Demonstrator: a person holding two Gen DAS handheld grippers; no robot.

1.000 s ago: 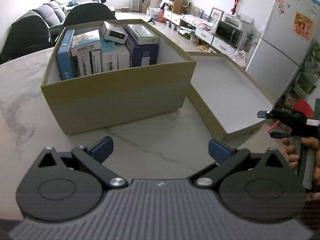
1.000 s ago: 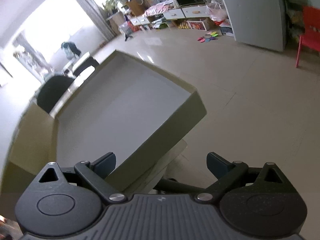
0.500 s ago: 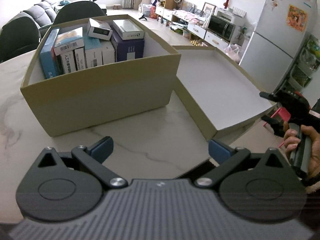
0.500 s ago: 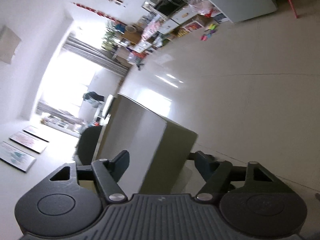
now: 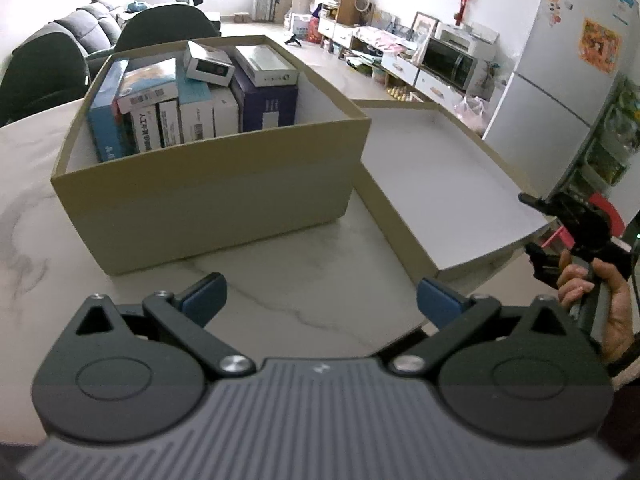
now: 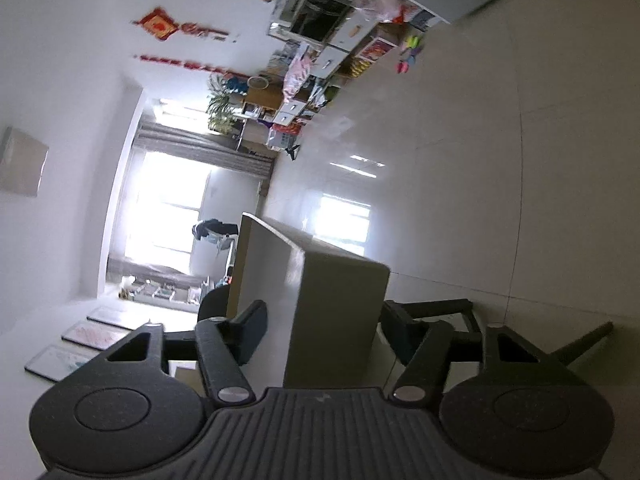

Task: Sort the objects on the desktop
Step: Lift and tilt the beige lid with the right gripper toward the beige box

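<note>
A tan cardboard box [image 5: 208, 200] stands on the marble table [image 5: 24, 184], packed with several small product boxes [image 5: 192, 92]. Its lid [image 5: 440, 184] lies inside-up to the right, its near corner past the table edge. My left gripper [image 5: 320, 296] hovers open and empty over the table in front of the box. My right gripper [image 5: 534, 224], held by a hand [image 5: 616, 304], sits at the lid's near right corner. In the right wrist view, rolled sideways, the right gripper [image 6: 324, 328] is open with the lid's corner wall [image 6: 340, 312] between its fingers.
Dark chairs [image 5: 168, 24] stand behind the table and a sofa [image 5: 80, 28] beyond them. A white fridge [image 5: 560, 60] and a low cabinet with an oven [image 5: 452, 60] line the right wall. The table edge curves just right of my left gripper. Tiled floor [image 6: 520, 160] lies below.
The right gripper has rolled sideways and slid onto the lid's corner, its fingers narrowing around the wall. The left gripper has shifted slightly, staying open.
</note>
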